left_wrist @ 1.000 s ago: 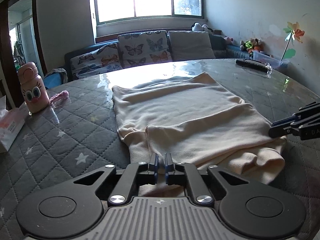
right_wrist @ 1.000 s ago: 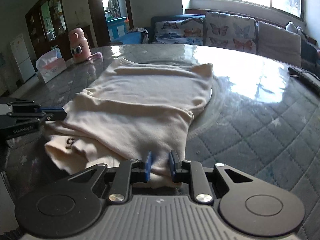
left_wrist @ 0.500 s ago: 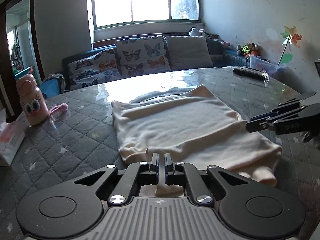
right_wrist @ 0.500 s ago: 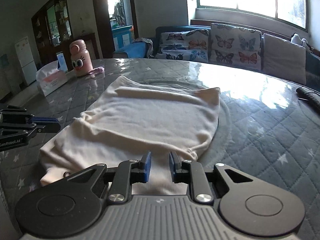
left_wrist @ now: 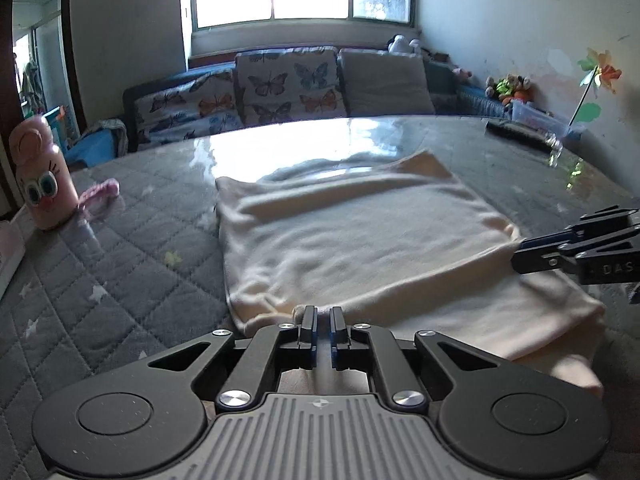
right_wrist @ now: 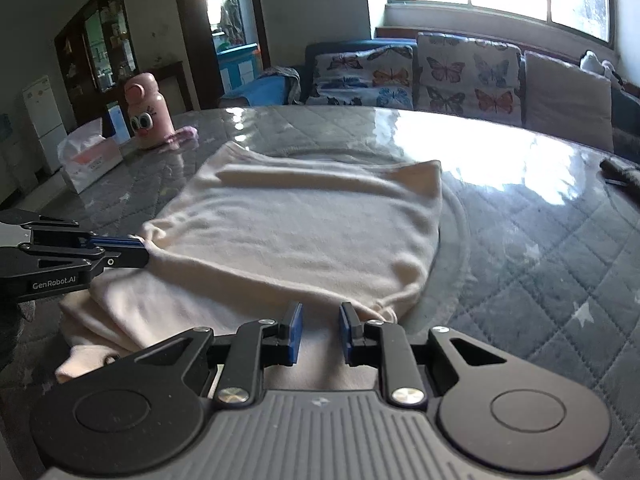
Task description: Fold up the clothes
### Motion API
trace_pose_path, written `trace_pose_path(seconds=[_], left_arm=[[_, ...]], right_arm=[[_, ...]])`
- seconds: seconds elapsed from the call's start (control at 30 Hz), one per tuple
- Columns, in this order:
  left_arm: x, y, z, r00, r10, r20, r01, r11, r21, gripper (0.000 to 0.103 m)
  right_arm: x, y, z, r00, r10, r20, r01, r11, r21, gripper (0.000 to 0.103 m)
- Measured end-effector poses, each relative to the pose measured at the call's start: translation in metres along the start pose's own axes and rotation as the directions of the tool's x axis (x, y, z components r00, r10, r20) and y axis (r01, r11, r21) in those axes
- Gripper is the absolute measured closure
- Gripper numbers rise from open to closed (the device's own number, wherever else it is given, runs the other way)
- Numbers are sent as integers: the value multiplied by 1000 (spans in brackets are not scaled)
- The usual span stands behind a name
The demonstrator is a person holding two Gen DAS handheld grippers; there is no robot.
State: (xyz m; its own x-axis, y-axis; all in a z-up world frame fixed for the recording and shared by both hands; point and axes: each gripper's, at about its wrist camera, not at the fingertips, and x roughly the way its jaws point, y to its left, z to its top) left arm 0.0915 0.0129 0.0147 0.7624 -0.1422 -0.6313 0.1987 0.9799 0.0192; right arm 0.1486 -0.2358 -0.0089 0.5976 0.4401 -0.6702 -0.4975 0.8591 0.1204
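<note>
A cream garment lies partly folded on the grey quilted table; it also shows in the right wrist view. Its near part is doubled over and lifted. My left gripper is shut on the garment's near left edge. My right gripper holds cloth between its blue pads at the near right edge, with the pads a little apart. Each gripper shows in the other's view, the right one and the left one, both pinching the fold's edge.
A pink cartoon bottle and a small pink cloth stand at the table's left. A tissue box is beside them. A dark remote lies at the far right. A sofa with butterfly cushions is behind the table.
Both grippers have lifted the garment's near edge and carried it forward over the rest. The fold now reaches further up the cloth. The right gripper's pads have parted a little.
</note>
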Motion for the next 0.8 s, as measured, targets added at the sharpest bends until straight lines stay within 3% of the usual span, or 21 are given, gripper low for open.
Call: trace_pose_path(seconds=[0.2, 0.33, 0.47, 0.63, 0.8], left_arm=[[-8, -8, -7, 1000, -18, -6, 18, 998, 56, 95], [-23, -15, -19, 999, -34, 16, 32, 994, 107, 89], [-28, -21, -30, 999, -41, 1, 40, 988, 148, 86], [-47, -24, -35, 998, -51, 24, 45, 979, 201, 75], [-64, -30, -47, 998, -60, 34, 48, 958, 284, 74]], right_arm=[[-7, 20, -1, 998, 61, -2, -61, 997, -43, 79], [-13, 35, -12, 996, 88, -20, -90, 991, -95, 77], [-14, 46, -24, 996, 80, -33, -84, 987, -137, 75], [-30, 45, -26, 997, 73, 2, -72, 989, -131, 74], [-34, 38, -39, 999, 49, -17, -50, 992, -118, 74]])
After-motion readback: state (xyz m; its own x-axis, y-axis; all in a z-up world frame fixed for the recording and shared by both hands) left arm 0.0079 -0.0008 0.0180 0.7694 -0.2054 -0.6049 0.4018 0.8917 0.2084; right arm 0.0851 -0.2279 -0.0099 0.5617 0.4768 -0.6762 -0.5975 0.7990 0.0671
